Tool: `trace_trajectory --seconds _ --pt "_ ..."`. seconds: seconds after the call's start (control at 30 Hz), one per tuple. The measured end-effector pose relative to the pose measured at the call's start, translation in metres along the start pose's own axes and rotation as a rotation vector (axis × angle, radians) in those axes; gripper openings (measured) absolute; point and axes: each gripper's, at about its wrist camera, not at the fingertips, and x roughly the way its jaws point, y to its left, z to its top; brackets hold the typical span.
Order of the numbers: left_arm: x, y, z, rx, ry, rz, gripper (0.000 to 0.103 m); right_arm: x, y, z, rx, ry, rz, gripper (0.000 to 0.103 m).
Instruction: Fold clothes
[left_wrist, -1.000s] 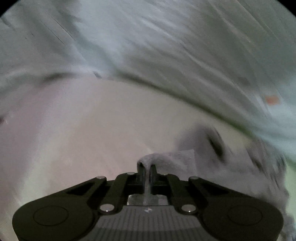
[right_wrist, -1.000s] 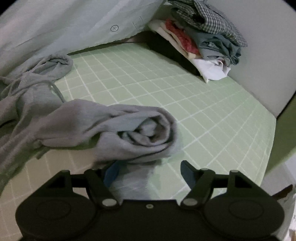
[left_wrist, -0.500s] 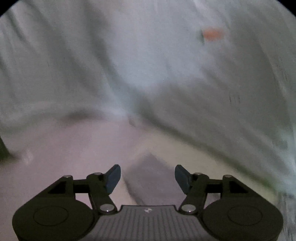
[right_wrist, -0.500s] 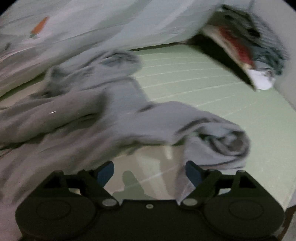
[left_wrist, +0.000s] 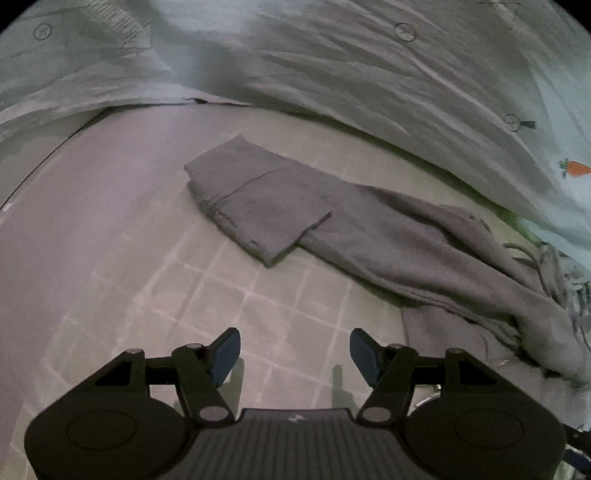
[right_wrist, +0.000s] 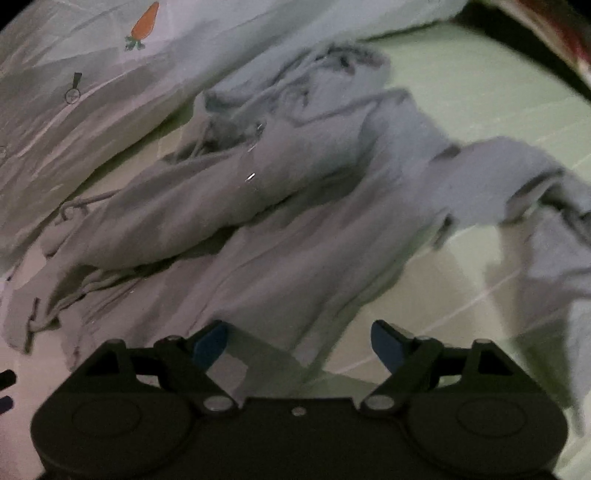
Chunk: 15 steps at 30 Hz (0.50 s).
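Observation:
A grey garment lies stretched over the checked sheet, one end folded back flat at the far left, the rest bunched to the right. My left gripper hovers over bare sheet short of it, jaws opening, nothing between them. In the right wrist view the same grey garment is crumpled, with drawstrings and a twisted part running off right. My right gripper stands open just above its near edge, holding nothing.
A pale quilt printed with a carrot is heaped along the far side of the bed; the quilt also borders the garment in the right wrist view. Green checked sheet lies bare to the right.
My left gripper was shut on a corner of grey cloth; it has let go, opened and sunk toward the sheet. My right gripper swung left from the garment's rolled end to its crumpled middle.

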Motion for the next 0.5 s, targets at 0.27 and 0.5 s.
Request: trace_trajectory --seconds 0.27,0.5 --pt "-0.011 -0.009 -0.006 -0.016 -0.024 -0.033 0.084 0.004 0.020 -0.014 -0.072 -0.027 0.073 0.089" --pt "-0.025 -0.024 -0.027 -0.031 -0.010 -0.073 0.084 -0.002 0.007 -0.023 -0.110 -0.049 0.139 0.023"
